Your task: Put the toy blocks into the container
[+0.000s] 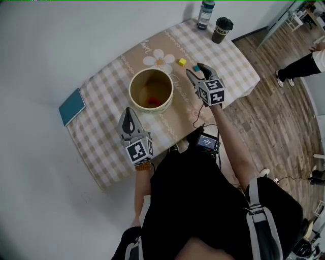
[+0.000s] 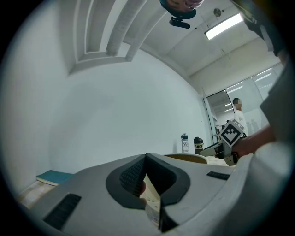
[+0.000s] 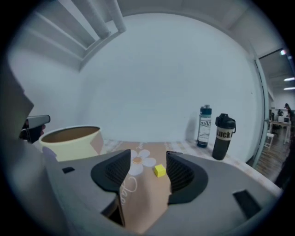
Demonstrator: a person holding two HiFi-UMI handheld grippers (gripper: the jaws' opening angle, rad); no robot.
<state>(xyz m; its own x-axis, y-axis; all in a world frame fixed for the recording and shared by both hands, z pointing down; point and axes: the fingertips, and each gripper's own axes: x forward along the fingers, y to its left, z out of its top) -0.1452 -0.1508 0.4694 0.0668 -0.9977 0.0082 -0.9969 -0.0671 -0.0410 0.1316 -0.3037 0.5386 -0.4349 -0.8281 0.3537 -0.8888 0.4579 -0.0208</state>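
A round cream container stands mid-table with red and orange blocks in its bottom. A yellow block lies on the cloth beyond it, and a teal block sits right at the tips of my right gripper. That gripper is open and empty. In the right gripper view the yellow block shows between the spread jaws of the right gripper, farther off, and the teal block is hidden. My left gripper hovers at the container's near side, its tips together on nothing.
A checked cloth covers the table. A teal book lies at its left end. A bottle and a dark cup stand at the far corner. Someone stands on the wooden floor at the right.
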